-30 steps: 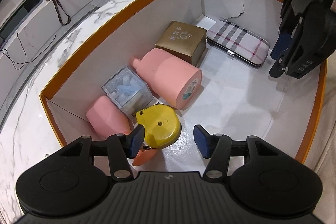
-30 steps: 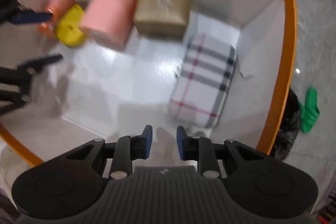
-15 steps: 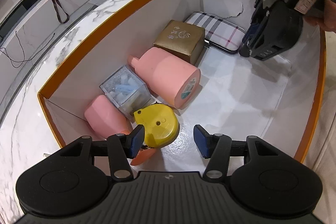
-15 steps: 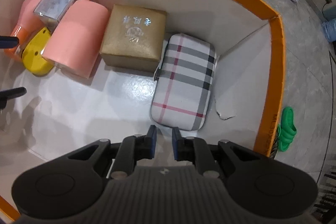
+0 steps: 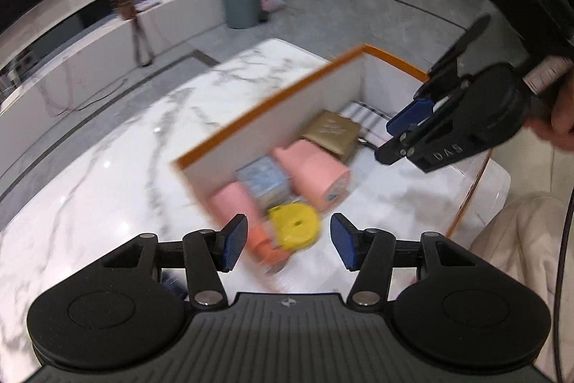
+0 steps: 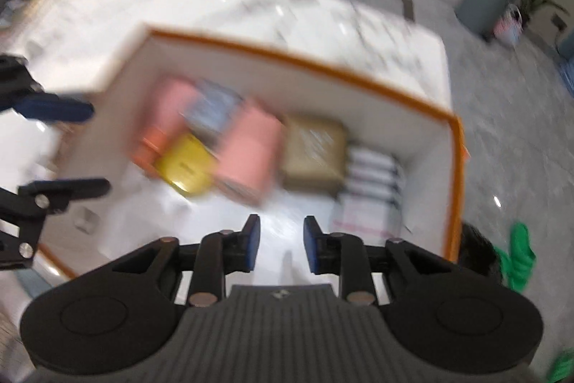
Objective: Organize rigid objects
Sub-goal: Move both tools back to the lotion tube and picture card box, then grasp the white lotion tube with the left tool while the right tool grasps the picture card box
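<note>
Both claws risen above orange-rimmed box [image 6: 455,167], left claw [image 5: 288,241] wide, right claw [image 6: 281,246] narrowly parted, green slippers [image 6: 518,257] right view only

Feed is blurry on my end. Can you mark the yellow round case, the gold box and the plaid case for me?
yellow round case [image 5: 295,225], left wrist view, on its flat yellow face.
gold box [image 6: 315,146], right wrist view, on its top face.
plaid case [image 6: 369,192], right wrist view, on its striped top.

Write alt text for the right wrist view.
An orange-rimmed white box on a marble table holds a blurred row: pink containers, a yellow object, a gold box and a plaid case. The open right gripper hovers above it, empty; the left gripper is at the left edge.
</note>
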`<state>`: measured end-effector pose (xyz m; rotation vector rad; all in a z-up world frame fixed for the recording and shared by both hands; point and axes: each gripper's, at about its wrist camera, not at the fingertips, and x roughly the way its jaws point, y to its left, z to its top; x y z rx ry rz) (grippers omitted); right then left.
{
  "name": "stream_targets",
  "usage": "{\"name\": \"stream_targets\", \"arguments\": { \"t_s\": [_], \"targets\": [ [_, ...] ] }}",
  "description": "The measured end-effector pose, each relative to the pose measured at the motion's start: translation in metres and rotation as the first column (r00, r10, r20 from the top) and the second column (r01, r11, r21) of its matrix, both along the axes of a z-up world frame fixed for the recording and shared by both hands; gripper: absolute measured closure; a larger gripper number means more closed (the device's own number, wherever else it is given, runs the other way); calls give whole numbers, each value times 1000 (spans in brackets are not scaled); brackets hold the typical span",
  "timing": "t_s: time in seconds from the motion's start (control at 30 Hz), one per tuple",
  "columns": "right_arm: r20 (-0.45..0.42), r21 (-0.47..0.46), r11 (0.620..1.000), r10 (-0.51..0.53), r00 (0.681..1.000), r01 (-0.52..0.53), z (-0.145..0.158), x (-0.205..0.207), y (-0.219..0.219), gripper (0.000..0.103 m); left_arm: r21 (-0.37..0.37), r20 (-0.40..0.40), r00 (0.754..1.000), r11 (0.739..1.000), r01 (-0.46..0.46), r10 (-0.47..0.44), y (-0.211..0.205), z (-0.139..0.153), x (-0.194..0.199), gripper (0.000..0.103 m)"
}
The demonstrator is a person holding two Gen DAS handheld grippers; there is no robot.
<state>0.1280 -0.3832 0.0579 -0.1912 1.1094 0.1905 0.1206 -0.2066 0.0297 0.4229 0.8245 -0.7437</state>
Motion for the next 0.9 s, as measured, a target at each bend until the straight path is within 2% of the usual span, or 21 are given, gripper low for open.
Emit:
{"name": "stream_targets", "arguments": {
  "t_s": [0.1, 0.2, 0.37, 0.53, 0.6, 0.67, 0.9],
  "targets": [
    [66, 44, 998, 49, 997, -52, 13, -6, 30, 71, 25, -5, 997, 996, -81, 81, 33, 9, -3, 39],
    [91, 77, 989, 118, 989, -125, 19, -9, 71, 71, 39, -26, 986, 986, -164, 165, 62, 11, -6, 42],
    [113, 102, 966, 225, 968, -236, 16, -13, 130, 71, 15, -75, 972, 974, -224, 224, 103, 0, -11, 44],
    [54, 45, 944, 326, 944, -328, -18, -17, 177, 72, 41, -109, 982, 988, -150, 154, 113, -34, -20, 45],
    [13, 7, 937, 349, 937, -349, -30, -18, 187, 72, 65, -108, 986, 991, -121, 127, 110, -51, -20, 45],
    [-21, -28, 928, 371, 928, -372, -43, -16, 192, 72, 58, -110, 989, 994, -91, 97, 109, -63, -21, 45],
    [-148, -135, 851, 489, 860, -507, -77, -8, 207, 74, 88, -99, 995, 996, 18, -9, 98, -100, -12, 38]
  ]
}}
